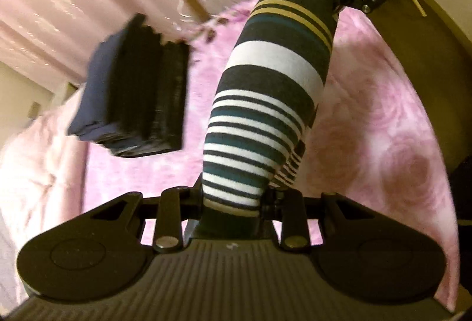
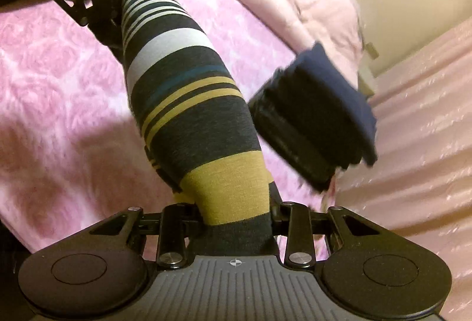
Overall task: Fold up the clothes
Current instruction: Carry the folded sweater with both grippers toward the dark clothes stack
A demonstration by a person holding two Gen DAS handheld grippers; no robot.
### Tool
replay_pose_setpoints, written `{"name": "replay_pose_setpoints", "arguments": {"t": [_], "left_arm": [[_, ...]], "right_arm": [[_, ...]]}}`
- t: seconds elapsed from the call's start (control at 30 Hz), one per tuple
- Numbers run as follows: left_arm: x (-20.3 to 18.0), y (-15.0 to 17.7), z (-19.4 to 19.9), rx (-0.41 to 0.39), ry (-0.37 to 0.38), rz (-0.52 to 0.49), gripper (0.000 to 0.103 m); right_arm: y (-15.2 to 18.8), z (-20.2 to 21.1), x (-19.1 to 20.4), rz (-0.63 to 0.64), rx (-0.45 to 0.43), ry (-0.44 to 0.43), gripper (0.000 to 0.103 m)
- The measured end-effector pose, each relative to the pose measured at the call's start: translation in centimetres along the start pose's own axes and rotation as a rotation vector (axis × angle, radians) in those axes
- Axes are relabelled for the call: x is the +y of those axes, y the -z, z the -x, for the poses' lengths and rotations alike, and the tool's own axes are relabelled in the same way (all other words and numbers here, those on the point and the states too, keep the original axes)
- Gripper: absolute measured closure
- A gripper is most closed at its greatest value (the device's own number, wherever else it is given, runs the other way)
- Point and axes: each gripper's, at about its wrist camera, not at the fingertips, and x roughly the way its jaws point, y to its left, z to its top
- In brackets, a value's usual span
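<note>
The left gripper (image 1: 233,203) is clenched on the white-striped end of a striped sock (image 1: 265,102), and the right gripper (image 2: 236,220) grasps its mustard-banded end, so the sock hangs stretched between them above the pink blanket (image 1: 383,120). A blurred stack of dark folded clothes (image 1: 138,91) lies toward the bed's far edge; the fingertips are hidden by fabric.

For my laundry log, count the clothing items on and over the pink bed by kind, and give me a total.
Striped grey, white, teal and mustard knit sock, held stretched between both grippers: 1
Stack of folded dark navy and black clothes on the pink rose-patterned blanket: 1
Total: 2
</note>
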Motion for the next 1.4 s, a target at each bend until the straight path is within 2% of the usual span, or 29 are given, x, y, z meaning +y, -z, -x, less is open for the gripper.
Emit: {"name": "replay_pose_setpoints", "arguments": {"t": [0.17, 0.4, 0.53, 0.8, 1.13, 1.33, 1.4], "left_arm": [[-1.4, 3.1, 3.2, 0.02, -0.051, 0.048, 0.075], [-4.7, 7.2, 5.4, 0.076, 0.008, 0.119, 0.075], [-5.4, 7.3, 5.8, 0.088, 0.015, 0.117, 0.075], [-3.9, 2.5, 4.0, 0.083, -0.016, 0.151, 0.075], [-2.0, -8.8, -2.3, 0.152, -0.017, 0.246, 0.075], [-1.2, -13.0, -4.6, 0.195, -0.008, 0.314, 0.075], [-1.0, -13.6, -4.9, 0.204, -0.009, 0.322, 0.075]], "right_arm": [[-1.9, 1.3, 3.8, 0.053, -0.009, -0.043, 0.069], [-2.3, 2.3, 7.2, 0.11, -0.004, -0.113, 0.069], [-1.3, 2.4, 7.0, 0.117, -0.006, -0.115, 0.069], [2.6, 0.7, 0.7, 0.153, -0.035, -0.105, 0.069], [9.4, -3.2, -10.0, 0.254, -0.066, -0.193, 0.069], [11.1, -4.1, -12.6, 0.296, -0.076, -0.219, 0.069], [11.5, -4.6, -13.1, 0.297, -0.076, -0.224, 0.069]]}}
